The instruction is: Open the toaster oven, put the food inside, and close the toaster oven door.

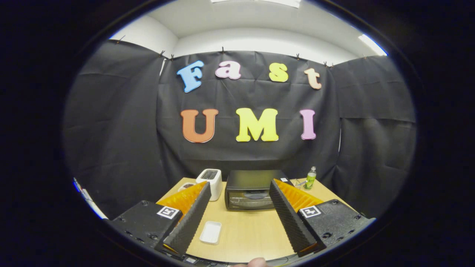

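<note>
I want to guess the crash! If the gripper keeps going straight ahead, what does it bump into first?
Probably the toaster oven, at its closed glass door. The gripper is open, with the oven straight ahead between its fingers. The white tray lies lower on the table, likely beneath that line; depth is hard to judge.

Black toaster oven point(253, 189) stands upright at the far side of the wooden table, door shut, glass front facing the gripper point(240, 190), just beyond and between the spread, empty fingers. Small white rectangular tray point(210, 232) lies flat on the table nearer in, between the fingers toward the left one; contents cannot be made out.
</note>
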`<state>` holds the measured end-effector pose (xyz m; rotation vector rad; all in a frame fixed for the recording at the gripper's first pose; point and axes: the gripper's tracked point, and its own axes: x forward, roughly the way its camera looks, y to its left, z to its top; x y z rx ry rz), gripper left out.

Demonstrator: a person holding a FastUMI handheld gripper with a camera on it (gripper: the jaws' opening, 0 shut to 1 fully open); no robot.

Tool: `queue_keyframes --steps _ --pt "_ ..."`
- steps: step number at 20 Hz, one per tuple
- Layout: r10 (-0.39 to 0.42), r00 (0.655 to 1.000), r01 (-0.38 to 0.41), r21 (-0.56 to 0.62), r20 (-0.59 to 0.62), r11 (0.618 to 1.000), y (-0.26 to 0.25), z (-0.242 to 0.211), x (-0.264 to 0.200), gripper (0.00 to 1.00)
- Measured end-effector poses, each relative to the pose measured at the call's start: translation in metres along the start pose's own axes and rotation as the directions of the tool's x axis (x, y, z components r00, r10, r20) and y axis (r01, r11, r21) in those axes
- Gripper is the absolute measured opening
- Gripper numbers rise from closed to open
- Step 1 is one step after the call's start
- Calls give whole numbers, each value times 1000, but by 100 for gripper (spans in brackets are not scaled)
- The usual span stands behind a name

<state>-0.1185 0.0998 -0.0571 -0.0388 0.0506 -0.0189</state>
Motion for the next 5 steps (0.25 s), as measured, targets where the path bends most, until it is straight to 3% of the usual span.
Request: queue_keyframes --steps 5 --pt "-17 1000 17 -2 20 1000 2 -3 11 100"
